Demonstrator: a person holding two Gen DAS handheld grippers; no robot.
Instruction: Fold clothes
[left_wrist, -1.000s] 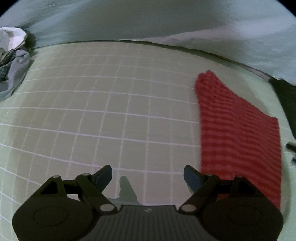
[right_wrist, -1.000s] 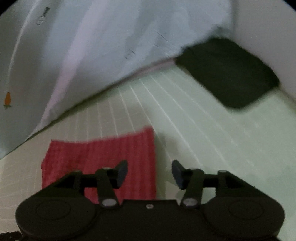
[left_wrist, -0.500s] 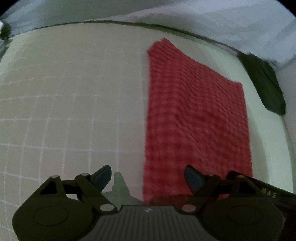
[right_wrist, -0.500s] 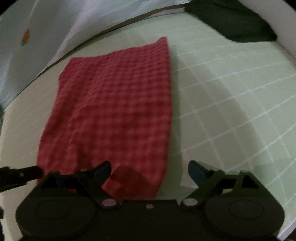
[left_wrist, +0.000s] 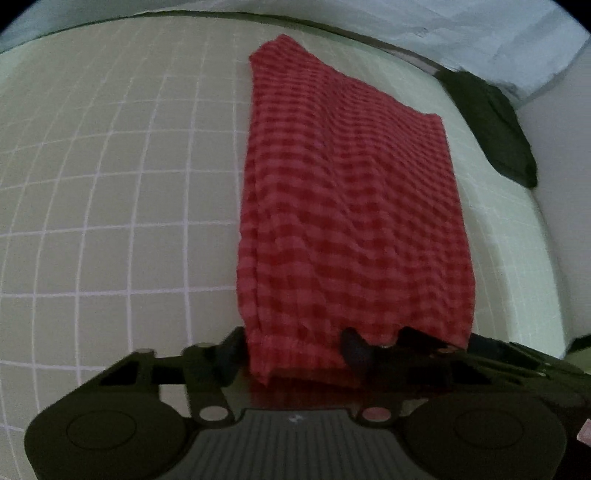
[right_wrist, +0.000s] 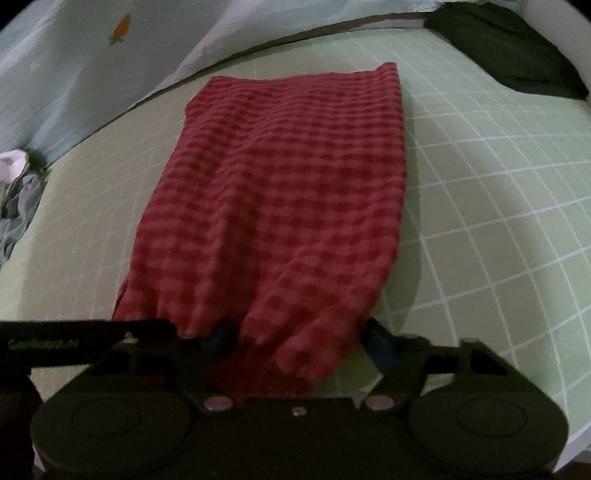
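A red checked cloth (left_wrist: 351, 206) lies folded lengthwise on the green grid mat (left_wrist: 110, 184); it also shows in the right wrist view (right_wrist: 280, 192). My left gripper (left_wrist: 295, 349) is open, its jaws astride the cloth's near left corner. My right gripper (right_wrist: 299, 341) is open, its jaws astride the near right corner, which bunches up between them. The right gripper's body shows at the lower right of the left wrist view (left_wrist: 517, 358). The cloth's near hem is hidden behind both grippers.
A dark folded garment (left_wrist: 495, 125) lies at the mat's far right corner, also in the right wrist view (right_wrist: 509, 48). A pale printed sheet (right_wrist: 92, 66) hangs behind the mat. A heap of clothes (right_wrist: 14, 188) sits at the left.
Both grippers have moved forward onto the cloth's near edge. Their jaws have narrowed around its corners, and the near hem now bunches between them.
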